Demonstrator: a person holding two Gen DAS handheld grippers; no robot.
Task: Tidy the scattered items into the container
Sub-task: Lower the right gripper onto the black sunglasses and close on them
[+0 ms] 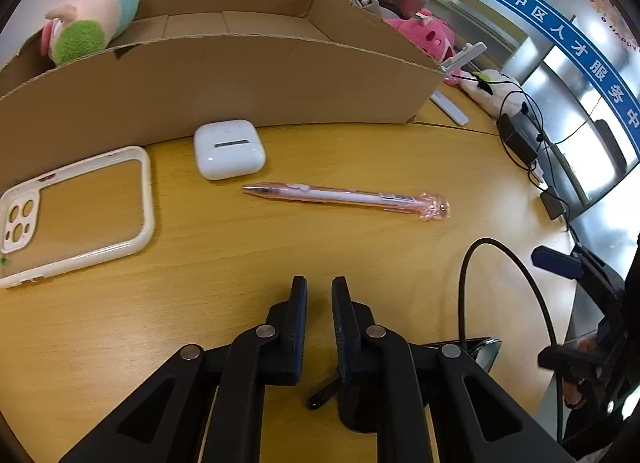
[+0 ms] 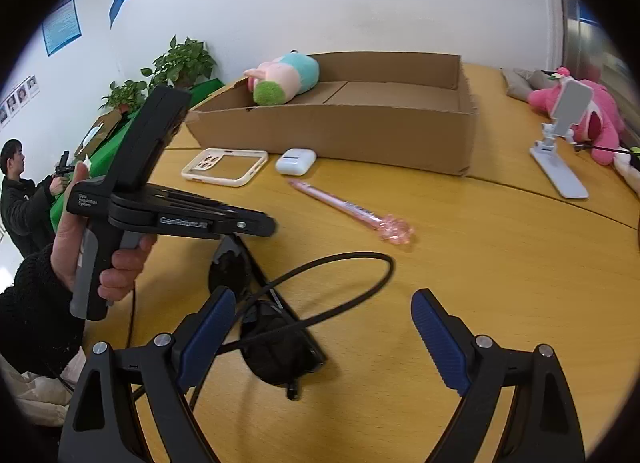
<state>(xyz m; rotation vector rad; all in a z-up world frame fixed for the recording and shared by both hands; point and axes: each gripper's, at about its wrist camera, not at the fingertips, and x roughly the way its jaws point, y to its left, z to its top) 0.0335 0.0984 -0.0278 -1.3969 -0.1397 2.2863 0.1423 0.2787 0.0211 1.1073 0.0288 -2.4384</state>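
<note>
A cardboard box stands at the back of the table with a pastel plush toy resting in its left end. In front of it lie a white phone case, a white earbuds case and a pink pen. My left gripper is nearly shut and empty, above the table short of the pen. My right gripper is open and empty, above a black cable and black sunglasses.
A white phone stand and a pink plush sit to the right of the box. Black cables and adapters lie at the table's right edge. The left hand-held gripper's body shows in the right wrist view. A person stands far left.
</note>
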